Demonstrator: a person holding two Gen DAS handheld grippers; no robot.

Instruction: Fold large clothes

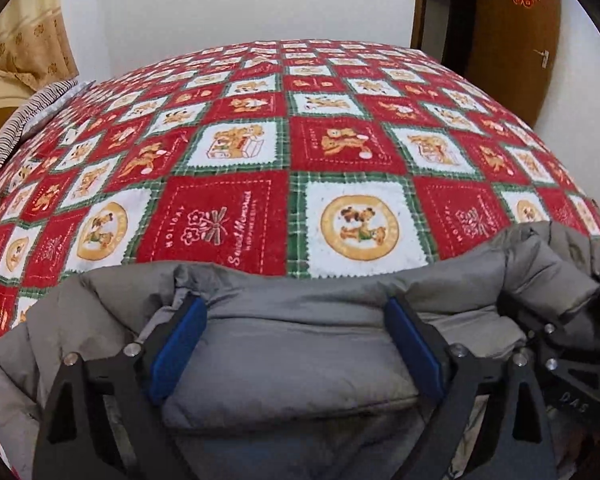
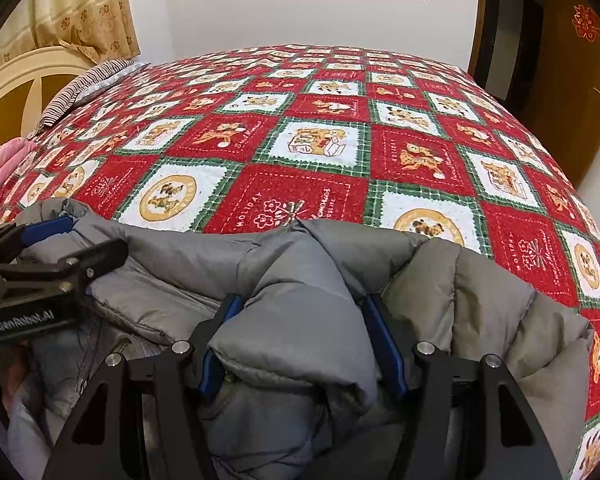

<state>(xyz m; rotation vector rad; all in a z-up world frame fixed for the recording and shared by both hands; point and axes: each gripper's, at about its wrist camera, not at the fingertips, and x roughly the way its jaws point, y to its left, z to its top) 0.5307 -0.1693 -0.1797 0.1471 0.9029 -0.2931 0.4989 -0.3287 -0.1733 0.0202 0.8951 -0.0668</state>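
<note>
Black arms with blue pads sit closest in both views. Seen from its own camera, the left gripper has its jaws spread wide, and a flat, puffy panel of the gray puffer jacket lies between the pads. The fabric touches the pads, but the jaws are not squeezed on it. From the right wrist camera, the right gripper has its blue pads pressed into a thick bunched fold of the jacket — it is pinching that fold.

All of the jacket lies heaped along the near edge of the bed, on the red, white and green bear quilt. Its lower part is cut off at the bottom of both views, so its full shape is hard to make out.

At the far left corner of the bed sits a striped pillow. Something pink pokes in at the left edge — too cut off to name.
</note>
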